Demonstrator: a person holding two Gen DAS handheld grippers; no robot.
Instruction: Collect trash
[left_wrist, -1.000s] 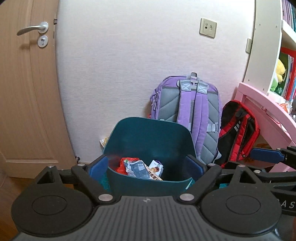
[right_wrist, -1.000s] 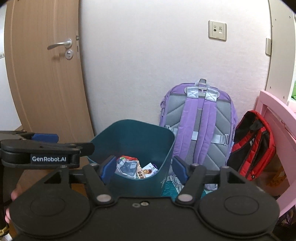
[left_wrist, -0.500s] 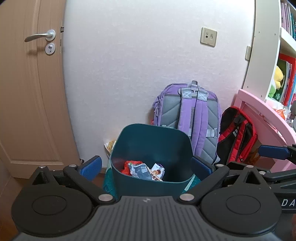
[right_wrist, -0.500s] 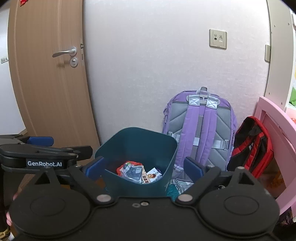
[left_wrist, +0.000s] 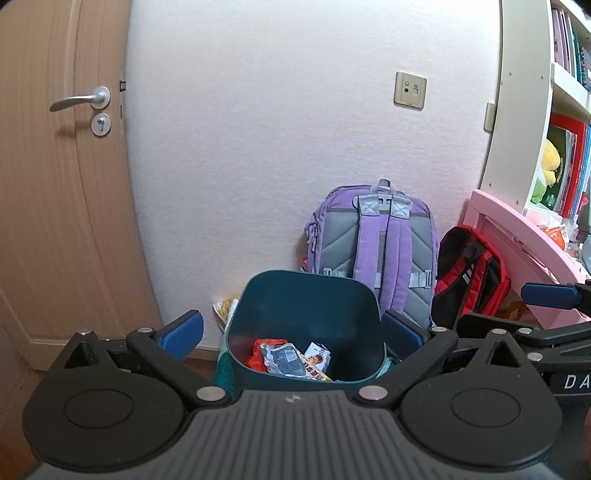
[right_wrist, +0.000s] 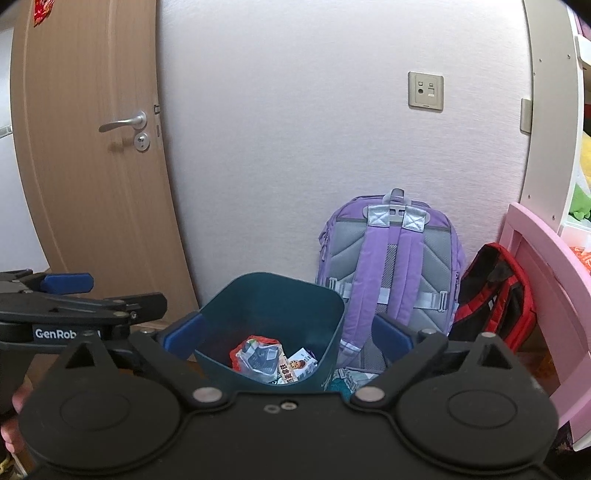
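Hovering over teal bin (left_wrist: 306, 295) w/ wrappers (left_wrist: 284, 360) inside, left gripper (left_wrist: 291, 328) wide open & empty, right gripper (right_wrist: 286, 332) opening, empty; risk: clipping rim, tipping bin.

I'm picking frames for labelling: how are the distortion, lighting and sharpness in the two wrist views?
Left wrist view: strong fisheye bend, the door edge bows; soft even light, no glare; the wrappers in the teal bin look sharp. Right wrist view: same bowing, dark corners; bin and purple backpack crisp, no motion blur.
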